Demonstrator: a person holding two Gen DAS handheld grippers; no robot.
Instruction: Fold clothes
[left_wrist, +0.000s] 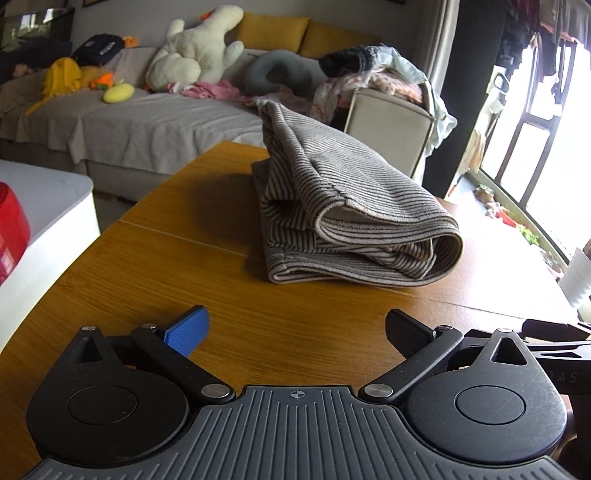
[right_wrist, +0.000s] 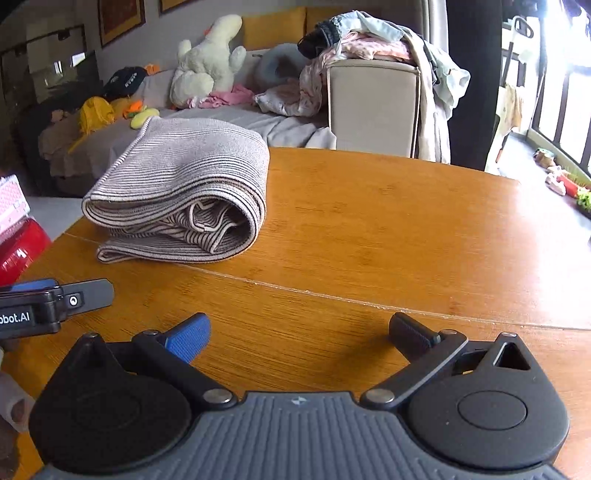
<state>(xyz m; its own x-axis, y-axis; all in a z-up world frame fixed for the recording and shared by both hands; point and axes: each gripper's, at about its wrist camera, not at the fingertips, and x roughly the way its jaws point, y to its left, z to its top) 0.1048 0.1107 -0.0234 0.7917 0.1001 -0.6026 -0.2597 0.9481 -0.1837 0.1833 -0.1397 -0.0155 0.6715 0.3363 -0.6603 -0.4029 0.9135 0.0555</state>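
Observation:
A grey striped garment (left_wrist: 343, 206) lies folded in a thick bundle on the wooden table (left_wrist: 192, 229). It also shows in the right wrist view (right_wrist: 184, 195), at the table's far left. My left gripper (left_wrist: 295, 332) is open and empty, low over the table, well short of the garment. My right gripper (right_wrist: 299, 336) is open and empty, to the right of the garment and nearer the front. The left gripper's body (right_wrist: 48, 306) shows at the left edge of the right wrist view.
A grey sofa (left_wrist: 159, 122) with a white plush toy (left_wrist: 195, 51) and cushions stands behind the table. A beige chair (right_wrist: 373, 107) piled with loose clothes (right_wrist: 365, 40) stands at the table's far edge. A red object (left_wrist: 11, 229) sits at the left. Windows are at the right.

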